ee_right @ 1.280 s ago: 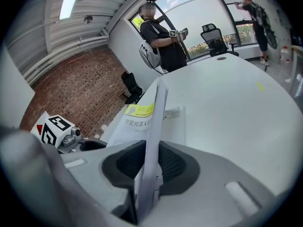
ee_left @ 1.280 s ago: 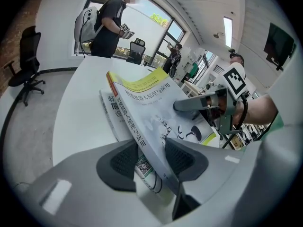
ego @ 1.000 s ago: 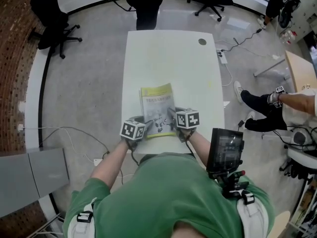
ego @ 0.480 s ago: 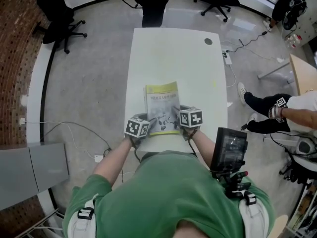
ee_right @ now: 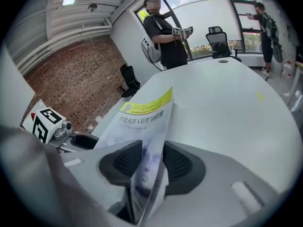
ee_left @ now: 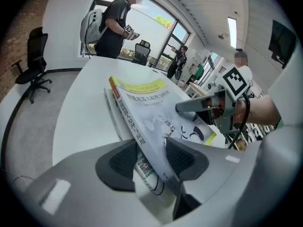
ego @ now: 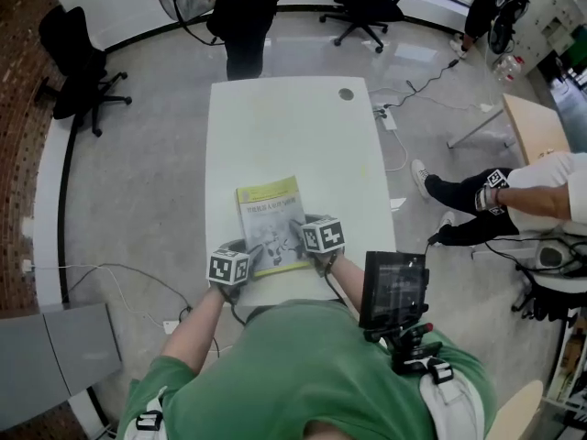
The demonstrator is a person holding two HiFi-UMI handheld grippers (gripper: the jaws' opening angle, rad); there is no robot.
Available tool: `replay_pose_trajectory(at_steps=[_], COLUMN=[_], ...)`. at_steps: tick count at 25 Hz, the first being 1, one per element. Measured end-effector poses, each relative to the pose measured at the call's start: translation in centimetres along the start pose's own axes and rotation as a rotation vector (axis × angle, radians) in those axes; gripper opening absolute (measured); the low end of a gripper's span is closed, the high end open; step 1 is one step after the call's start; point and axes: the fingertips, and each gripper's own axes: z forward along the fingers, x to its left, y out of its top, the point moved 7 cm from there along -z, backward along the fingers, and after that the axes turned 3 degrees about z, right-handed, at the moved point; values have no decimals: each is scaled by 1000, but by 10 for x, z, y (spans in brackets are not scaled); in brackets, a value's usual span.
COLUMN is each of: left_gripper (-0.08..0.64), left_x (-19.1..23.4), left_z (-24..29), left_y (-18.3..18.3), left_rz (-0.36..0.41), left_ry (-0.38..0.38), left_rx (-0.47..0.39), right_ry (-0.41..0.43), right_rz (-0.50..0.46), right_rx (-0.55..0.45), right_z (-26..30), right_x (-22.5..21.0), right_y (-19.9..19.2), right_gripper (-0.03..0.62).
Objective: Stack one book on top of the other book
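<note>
Two books lie stacked near the front edge of the white tabletop (ego: 293, 126). The upper book (ego: 269, 220), with a yellow band across the top of its cover, sits on the lower book (ee_left: 145, 168), which shows only as a pale edge beneath it in the left gripper view. The left hand-held gripper (ego: 246, 251) is at the stack's near left corner, its jaws closed on both books together, a pad against each side of the spines. The right hand-held gripper (ego: 301, 229) is at the near right corner. Its jaws have just been opening, and the upper book's corner stands loosely between the parted pads. A person with a backpack (ego: 240, 7) stands beyond the far end of the tabletop.
</note>
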Motion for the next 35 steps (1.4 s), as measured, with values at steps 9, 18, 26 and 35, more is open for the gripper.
replay_pose_trajectory(at_steps=[9,18,26,35], left_gripper=[212,227,187,187], left_x=[-1,4,0,0], left_z=[7,2,-2,-4], left_y=[2,5,3,3], left_rz=[21,117,149,156], left_ry=[16,100,122,137], left_rx=[2,-7,-21,-36], right_ry=[-42,-51,-65,-81], right_rz=[-11,-37,-55,-93], right_rx=[-40,-22,-16,-17], right_z=[-12,-12,-14,-19], right_x=[-15,-14,-11,-7], right_y=[-1,-6,-12,-16], right_gripper=[132,130,125,121])
